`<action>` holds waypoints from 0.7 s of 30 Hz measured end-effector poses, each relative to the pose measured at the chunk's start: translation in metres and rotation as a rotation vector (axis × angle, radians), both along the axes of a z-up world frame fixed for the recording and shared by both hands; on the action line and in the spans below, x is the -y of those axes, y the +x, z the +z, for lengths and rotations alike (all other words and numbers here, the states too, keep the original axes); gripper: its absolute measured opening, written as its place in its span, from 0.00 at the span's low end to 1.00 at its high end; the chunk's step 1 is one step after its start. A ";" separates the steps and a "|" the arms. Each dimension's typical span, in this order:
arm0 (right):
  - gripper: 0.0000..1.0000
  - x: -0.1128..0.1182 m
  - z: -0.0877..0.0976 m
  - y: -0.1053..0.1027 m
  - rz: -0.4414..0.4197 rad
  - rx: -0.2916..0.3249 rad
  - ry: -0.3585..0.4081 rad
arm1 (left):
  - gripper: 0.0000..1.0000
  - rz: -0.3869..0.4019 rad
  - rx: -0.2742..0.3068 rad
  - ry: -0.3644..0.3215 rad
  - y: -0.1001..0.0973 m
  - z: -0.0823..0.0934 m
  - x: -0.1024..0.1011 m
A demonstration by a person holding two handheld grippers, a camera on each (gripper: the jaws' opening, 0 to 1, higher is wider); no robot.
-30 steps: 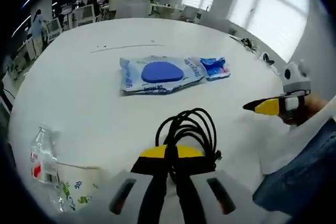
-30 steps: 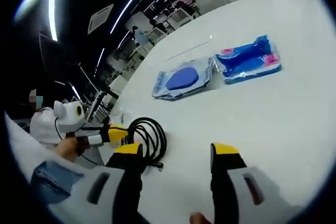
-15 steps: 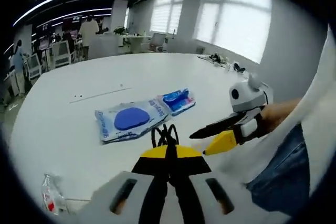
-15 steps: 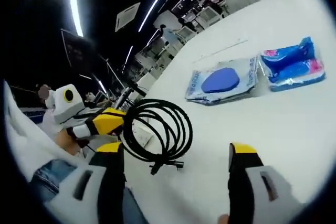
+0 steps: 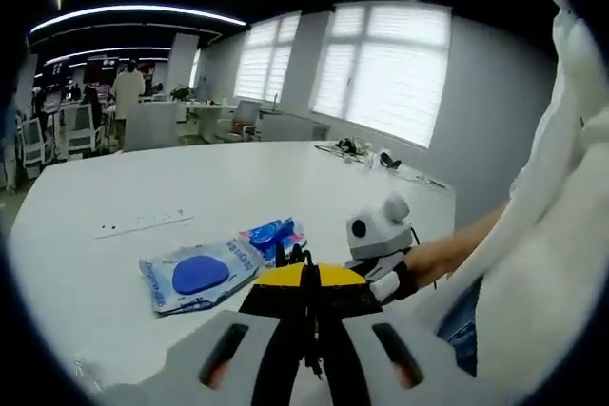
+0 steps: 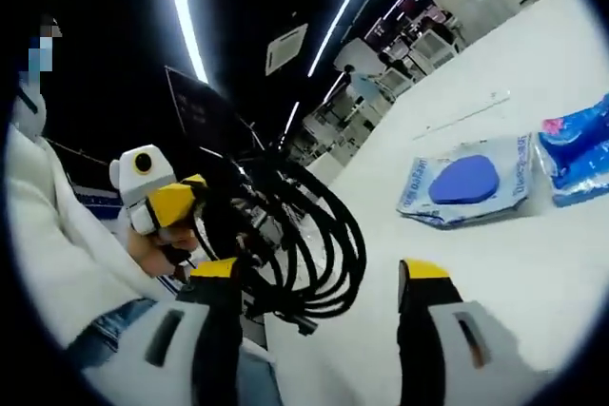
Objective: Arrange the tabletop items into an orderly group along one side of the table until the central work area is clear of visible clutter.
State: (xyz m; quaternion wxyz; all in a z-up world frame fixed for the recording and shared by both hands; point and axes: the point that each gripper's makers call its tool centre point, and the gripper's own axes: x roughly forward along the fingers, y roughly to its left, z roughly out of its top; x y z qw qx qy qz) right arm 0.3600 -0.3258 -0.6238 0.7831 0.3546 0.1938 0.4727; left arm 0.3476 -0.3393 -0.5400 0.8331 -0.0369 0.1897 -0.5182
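Left gripper (image 5: 306,278): clamped on cable coil (image 6: 304,244), lifted off table (image 5: 114,206)
Right gripper (image 6: 319,278): jaws apart, empty; coil just left

Cable coil (image 5: 303,259) mostly hidden behind jaws; small pack (image 6: 580,149) apparently cut off at edge

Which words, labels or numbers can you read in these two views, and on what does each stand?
None can be read for certain.
Clear packet with the blue oval: print runs along its left edge, too blurred to read.
Blue and pink packet: no legible print.
Black cable coil, held by the left gripper: no markings seen.
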 end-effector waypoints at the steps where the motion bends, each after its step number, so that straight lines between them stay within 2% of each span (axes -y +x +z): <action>1: 0.51 -0.002 0.007 0.001 -0.004 0.016 0.031 | 0.00 0.002 -0.001 -0.013 0.000 0.003 0.001; 3: 0.37 0.004 0.016 0.009 -0.057 0.007 0.097 | 0.00 0.017 0.009 -0.049 0.004 0.011 -0.001; 4: 0.32 0.008 0.019 0.009 -0.069 -0.004 0.131 | 0.00 0.032 0.003 -0.058 0.007 0.013 -0.003; 5: 0.30 0.012 0.023 0.008 -0.069 0.012 0.161 | 0.00 0.053 -0.004 -0.063 0.012 0.013 -0.008; 6: 0.23 0.013 0.025 0.002 -0.041 0.022 0.170 | 0.00 0.065 -0.015 -0.067 0.016 0.012 -0.010; 9: 0.08 0.015 0.031 -0.007 -0.015 -0.004 0.178 | 0.00 0.103 -0.064 -0.043 0.024 -0.001 -0.019; 10: 0.07 0.016 0.031 -0.008 -0.023 -0.015 0.170 | 0.00 0.107 -0.055 -0.046 0.025 -0.003 -0.019; 12: 0.05 0.020 0.031 -0.010 -0.024 -0.038 0.170 | 0.00 0.115 -0.092 -0.065 0.024 -0.007 -0.019; 15: 0.03 0.026 0.033 -0.013 -0.029 -0.134 0.221 | 0.00 0.134 -0.109 -0.064 0.025 -0.014 -0.018; 19: 0.02 0.035 0.034 -0.020 -0.047 -0.141 0.217 | 0.02 0.146 -0.163 -0.091 0.025 -0.022 -0.015; 21: 0.01 0.039 0.038 -0.024 -0.050 -0.137 0.218 | 0.06 0.168 -0.198 -0.103 0.027 -0.028 -0.016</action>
